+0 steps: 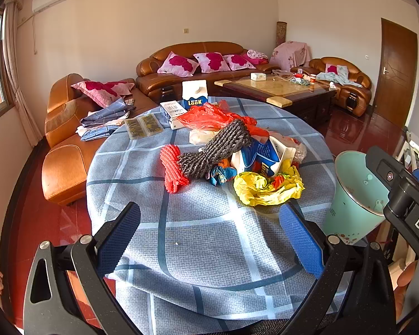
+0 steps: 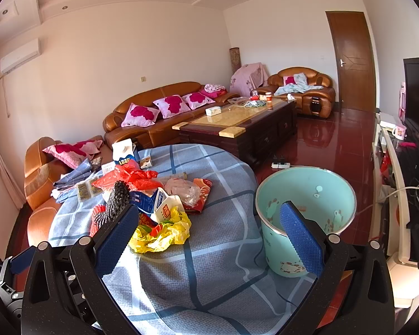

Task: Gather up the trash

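Observation:
A heap of trash lies mid-table on the blue checked cloth [image 1: 204,231]: a yellow plastic bag [image 1: 268,188], a torn blue and white carton [image 1: 262,156], a grey knitted rag [image 1: 218,150], a red foam net [image 1: 171,171], a red plastic bag [image 1: 209,117]. An upright LOOK carton [image 1: 195,95] stands at the far edge. A mint waste bin [image 2: 304,212] stands on the floor right of the table. My left gripper [image 1: 209,223] is open above bare cloth, short of the heap. My right gripper [image 2: 209,223] is open, with the yellow bag [image 2: 162,233] by its left finger.
Brown leather sofas [image 1: 198,67] with pink cushions line the far wall. A dark coffee table [image 2: 243,128] stands beyond the round table. A power strip [image 2: 280,164] lies on the red floor. A TV unit [image 2: 399,184] with cables runs along the right. The right gripper's body [image 1: 402,189] shows beside the bin.

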`<state>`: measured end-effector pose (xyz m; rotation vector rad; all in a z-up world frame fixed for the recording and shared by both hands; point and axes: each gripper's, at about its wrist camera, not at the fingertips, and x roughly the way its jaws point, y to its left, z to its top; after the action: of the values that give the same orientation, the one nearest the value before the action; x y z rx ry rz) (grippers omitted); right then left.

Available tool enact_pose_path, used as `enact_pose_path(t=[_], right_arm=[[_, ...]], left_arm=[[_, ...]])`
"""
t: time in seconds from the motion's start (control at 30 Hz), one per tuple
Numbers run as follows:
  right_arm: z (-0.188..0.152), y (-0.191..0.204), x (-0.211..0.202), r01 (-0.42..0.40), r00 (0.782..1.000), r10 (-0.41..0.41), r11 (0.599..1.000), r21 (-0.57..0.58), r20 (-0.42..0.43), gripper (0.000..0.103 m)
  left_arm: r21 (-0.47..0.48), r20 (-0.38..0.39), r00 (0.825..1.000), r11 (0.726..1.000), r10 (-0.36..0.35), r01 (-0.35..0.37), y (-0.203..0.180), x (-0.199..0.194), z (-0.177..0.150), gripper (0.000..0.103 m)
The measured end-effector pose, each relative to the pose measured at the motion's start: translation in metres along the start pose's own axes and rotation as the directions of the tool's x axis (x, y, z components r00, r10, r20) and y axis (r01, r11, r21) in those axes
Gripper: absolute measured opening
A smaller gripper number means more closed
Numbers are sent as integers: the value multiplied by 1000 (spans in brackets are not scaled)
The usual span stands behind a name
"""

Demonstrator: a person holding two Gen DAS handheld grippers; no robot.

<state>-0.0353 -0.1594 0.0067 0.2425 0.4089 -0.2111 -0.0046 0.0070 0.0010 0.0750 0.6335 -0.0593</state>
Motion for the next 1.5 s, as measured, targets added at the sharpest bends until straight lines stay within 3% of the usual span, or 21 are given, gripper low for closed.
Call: enact_pose_path(t=[0.3,0.5,0.57,0.6,0.67,0.87,1.0,1.17,1.2,1.33,1.43,1.5], right_arm=[[-1,1,1,2,1000,-2,1000,-2,1,99],[-6,1,8,19,1000,-19,1000,-21,4,99],[-13,1,18,22,1000,-23,999,-32,-11,91],[-20,4,28,15,999,-17,999,-46,-39,78],[-26,7,38,-16,997,12,999,-52,-76,75],[-33,15,62,-138,979,128,989,-55,-157,76],[-32,12,95,-167,962,163,986,-3,-222,78],[-43,25,137,-210,923,205,977,18,-326,77],[-45,29,141,-222,917,214,975,18,-337,74],[-42,35,143,-273,909,260,962,8,-327,46],[-40,32,145,-275,905,264,961,15,-333,32],[-41,27,148,-277,898,275,960,44,-343,28]], left_arm=[[-1,0,1000,1000,-2,2,0,0,0,97],[-51,-29,998,997,-51,49,17,13,-6,97],[-93,-73,996,995,-50,43,29,28,-11,97],[-111,-89,995,993,-55,45,34,36,-14,97],[-130,-108,993,991,-39,25,45,48,-18,97],[-216,-112,994,976,-17,-7,81,73,-21,97],[-286,-111,994,958,-8,-24,100,92,-15,97],[-240,-110,992,967,55,-80,98,118,10,97],[-240,-113,991,966,73,-98,99,125,14,97],[-239,-165,981,960,105,-143,104,160,29,95],[-274,-230,972,955,51,-115,106,182,31,90],[-268,-264,964,957,36,-109,102,192,30,79]])
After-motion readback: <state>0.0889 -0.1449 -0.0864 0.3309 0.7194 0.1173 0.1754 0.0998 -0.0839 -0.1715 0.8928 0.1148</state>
